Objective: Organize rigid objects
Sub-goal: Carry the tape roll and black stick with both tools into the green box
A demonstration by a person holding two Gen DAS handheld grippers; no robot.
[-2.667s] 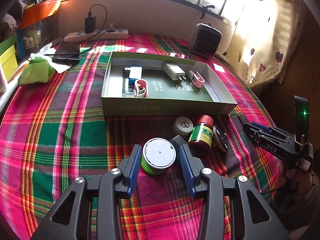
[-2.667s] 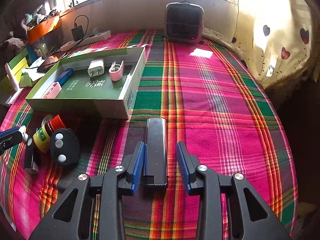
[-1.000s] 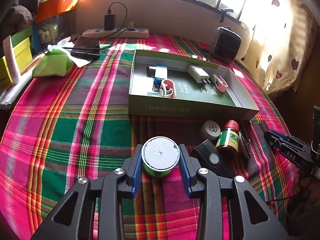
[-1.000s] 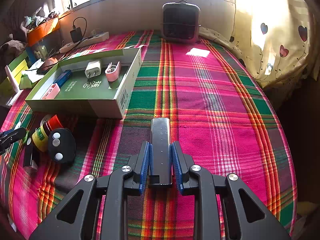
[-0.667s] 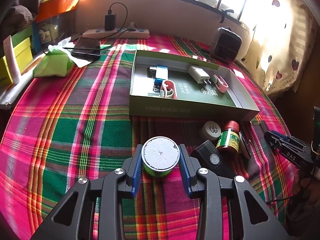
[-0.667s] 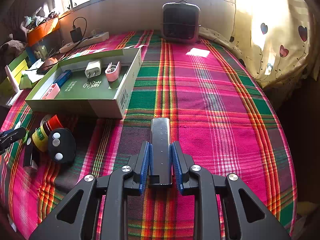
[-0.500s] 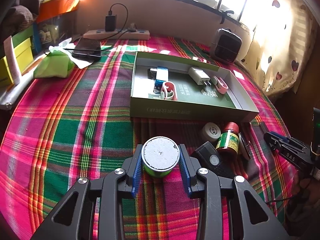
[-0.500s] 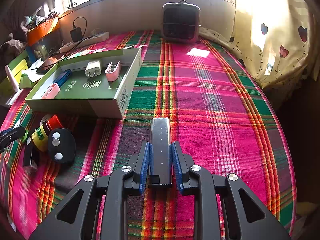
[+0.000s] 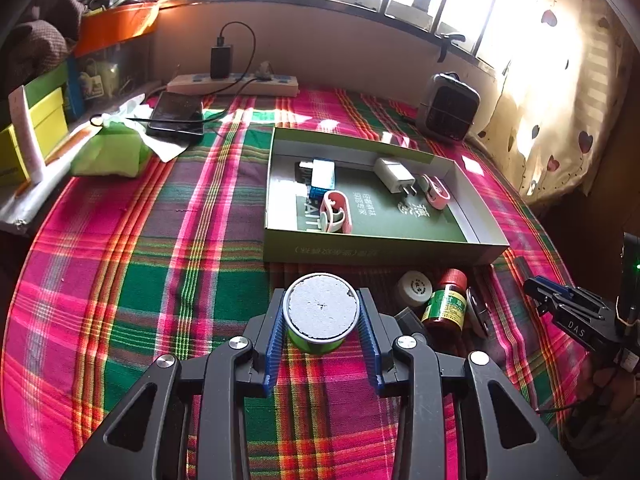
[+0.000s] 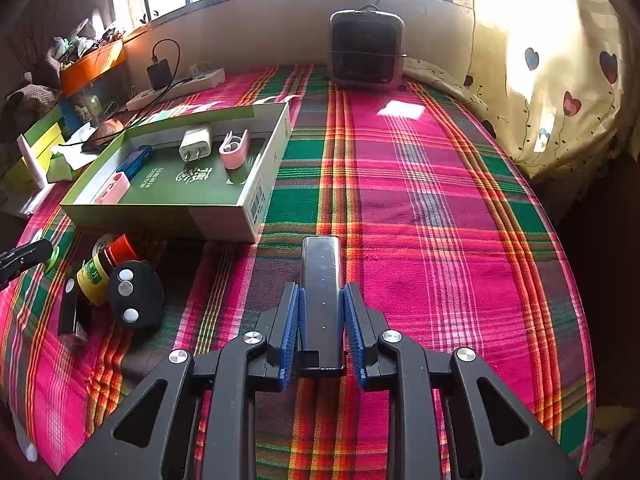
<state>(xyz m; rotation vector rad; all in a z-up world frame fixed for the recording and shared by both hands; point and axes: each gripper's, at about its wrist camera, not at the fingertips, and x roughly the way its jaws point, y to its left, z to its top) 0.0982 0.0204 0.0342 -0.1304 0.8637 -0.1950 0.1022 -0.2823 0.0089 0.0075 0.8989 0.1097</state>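
Note:
My left gripper (image 9: 321, 312) is shut on a round green tin with a grey lid (image 9: 321, 308), held above the plaid cloth in front of the green box (image 9: 384, 250). My right gripper (image 10: 322, 308) is shut on a long black bar (image 10: 321, 280) to the right of the green box (image 10: 224, 220). The box holds a white charger (image 9: 394, 176), pink clips (image 9: 336, 212) and a blue item (image 9: 322, 178). A red-capped bottle (image 9: 446, 304), a white round cap (image 9: 414, 288) and a black key fob (image 10: 134, 294) lie in front of the box.
A small heater (image 10: 366, 48) stands at the back by the wall. A power strip (image 9: 234, 84), a phone (image 9: 176, 116) and a green pouch (image 9: 110, 152) lie at the back left. A curtain (image 10: 560, 80) hangs along the right edge.
Both grippers closed, the left on the green tin and the right on the black bar. Since then the left gripper has drifted slightly with the tin; the right has stayed still.

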